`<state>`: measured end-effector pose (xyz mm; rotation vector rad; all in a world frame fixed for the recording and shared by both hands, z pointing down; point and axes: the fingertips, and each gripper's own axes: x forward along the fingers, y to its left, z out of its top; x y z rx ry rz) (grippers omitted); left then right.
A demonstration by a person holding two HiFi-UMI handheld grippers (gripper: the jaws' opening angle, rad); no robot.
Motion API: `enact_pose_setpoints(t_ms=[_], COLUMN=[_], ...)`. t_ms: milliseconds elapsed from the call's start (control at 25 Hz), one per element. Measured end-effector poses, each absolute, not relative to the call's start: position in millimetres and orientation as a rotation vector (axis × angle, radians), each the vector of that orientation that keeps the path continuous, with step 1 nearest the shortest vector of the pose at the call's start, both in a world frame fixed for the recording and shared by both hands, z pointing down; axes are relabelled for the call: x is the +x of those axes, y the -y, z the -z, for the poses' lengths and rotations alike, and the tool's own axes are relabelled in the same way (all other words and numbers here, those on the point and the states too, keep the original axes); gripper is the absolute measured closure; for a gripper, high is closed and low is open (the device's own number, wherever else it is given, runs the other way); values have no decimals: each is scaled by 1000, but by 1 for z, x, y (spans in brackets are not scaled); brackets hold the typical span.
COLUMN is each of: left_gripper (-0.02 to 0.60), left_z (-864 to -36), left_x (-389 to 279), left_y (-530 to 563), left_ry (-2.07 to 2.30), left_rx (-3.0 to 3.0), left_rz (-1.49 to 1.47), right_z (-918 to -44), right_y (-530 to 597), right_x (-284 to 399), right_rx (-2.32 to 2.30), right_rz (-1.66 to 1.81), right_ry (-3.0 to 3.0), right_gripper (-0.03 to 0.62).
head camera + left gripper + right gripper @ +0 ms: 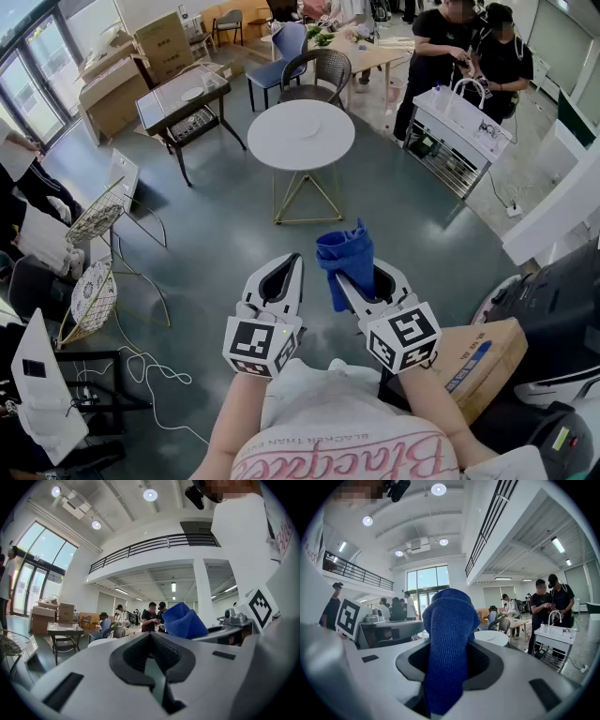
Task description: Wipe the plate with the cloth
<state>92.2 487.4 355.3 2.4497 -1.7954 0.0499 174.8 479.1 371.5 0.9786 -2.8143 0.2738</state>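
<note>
Two level, side by side — left gripper (285, 270) empty, right gripper (366, 277) clamping cloth (343, 251)

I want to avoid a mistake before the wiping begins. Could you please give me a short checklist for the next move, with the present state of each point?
1. Cloth held: right tool is shut on the blue cloth: ok.
2. Left tool free: jaws together, nothing between them: ok.
3. Plate in sight: a pale plate lies on the round white table ahead: ok.
4. Plate within reach: both tools are well short of the table: not ok.
5. Plate's dirt located: too small to see: cannot tell.
</note>
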Motion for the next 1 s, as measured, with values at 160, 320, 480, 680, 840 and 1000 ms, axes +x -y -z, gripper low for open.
enact_pose_setpoints(t_ms=[160,320,480,680,840,1000], left_gripper=[575,574,574,574,575,575], left_z=[-357,-361,-371,-375,-378,-388], left_x=[100,111,112,105,103,94], left_y=[-489,-490,-488,-471,-450,-416], left_ry=[1807,1803,1816,1805,1727,1641], left_rx=[2448,2445,2401,2378,2426,2443], left_rz=[-55,-88,-91,-75,-93,-126], right_z=[-373,-375,-384,-390,-389,-394], right_y=[-481,-481,-477,-462,-442,-408], right_x=[181,189,195,195,190,181], right_rx=[956,937,937,936,920,921], right_rz=[-270,-278,-342,-417,-491,-552], right_ry=[2818,2819,2817,2815,2872,2881], right_gripper=[427,427,427,425,425,425])
